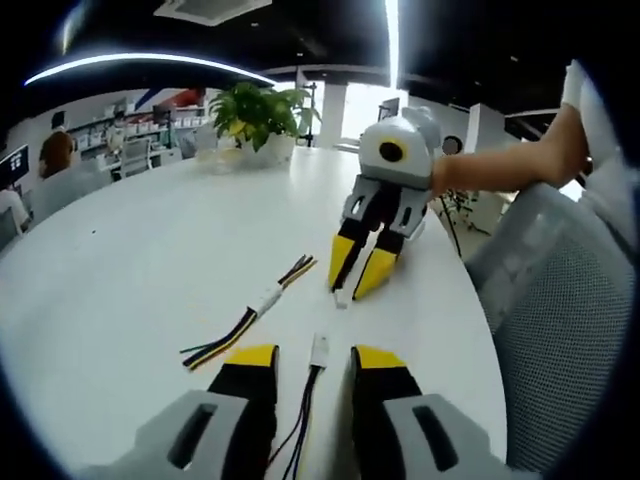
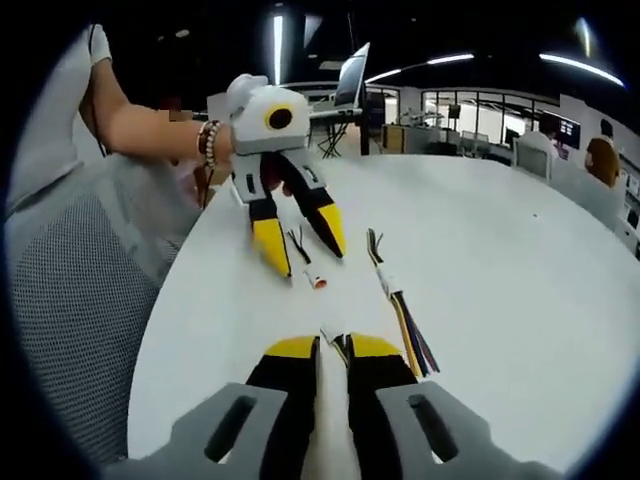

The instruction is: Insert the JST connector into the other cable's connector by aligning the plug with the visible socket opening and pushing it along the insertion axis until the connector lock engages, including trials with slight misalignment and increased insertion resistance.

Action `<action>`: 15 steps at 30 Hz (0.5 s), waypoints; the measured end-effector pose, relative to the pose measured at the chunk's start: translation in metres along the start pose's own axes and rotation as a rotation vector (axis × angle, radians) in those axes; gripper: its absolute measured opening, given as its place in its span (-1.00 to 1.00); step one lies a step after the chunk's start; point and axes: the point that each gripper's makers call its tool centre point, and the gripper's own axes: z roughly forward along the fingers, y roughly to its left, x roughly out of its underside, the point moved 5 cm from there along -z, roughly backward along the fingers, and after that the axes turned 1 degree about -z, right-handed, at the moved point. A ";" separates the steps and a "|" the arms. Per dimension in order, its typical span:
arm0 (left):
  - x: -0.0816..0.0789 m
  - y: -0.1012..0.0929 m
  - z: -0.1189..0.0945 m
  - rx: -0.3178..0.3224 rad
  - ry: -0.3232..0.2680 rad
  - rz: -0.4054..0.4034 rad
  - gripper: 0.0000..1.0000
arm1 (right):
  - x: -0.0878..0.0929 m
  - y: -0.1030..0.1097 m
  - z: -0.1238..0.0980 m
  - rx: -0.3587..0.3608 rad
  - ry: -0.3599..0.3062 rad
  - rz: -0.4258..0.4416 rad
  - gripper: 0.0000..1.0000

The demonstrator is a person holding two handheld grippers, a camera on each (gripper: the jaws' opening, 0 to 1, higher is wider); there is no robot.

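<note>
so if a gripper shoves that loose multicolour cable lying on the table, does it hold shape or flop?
Probably flops: the loose cable is a thin wire bundle, its ends splayed. It looks light, so it would likely slide on the smooth white table rather than resist. Only its white connector looks rigid.

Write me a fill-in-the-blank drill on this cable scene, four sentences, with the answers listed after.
1. The left gripper has its jaws ____, with a white connector lying between them.
2. The right gripper is shut on a ____ connector.
3. The loose cable bundle lies on the ____ table.
4. At the table's far end in the left gripper view stands a potted ____.

Missing words: open; white; white; plant
</note>
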 end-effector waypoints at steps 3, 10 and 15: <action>0.002 -0.001 0.000 0.014 0.007 0.007 -0.55 | 0.000 -0.001 0.000 0.004 0.000 0.006 -0.90; 0.001 0.001 0.003 0.007 -0.009 0.099 -0.88 | 0.000 -0.004 0.000 0.015 -0.021 0.086 -0.91; 0.002 -0.002 0.004 0.021 0.002 0.122 -1.00 | 0.000 -0.007 -0.001 0.036 -0.019 0.104 -0.92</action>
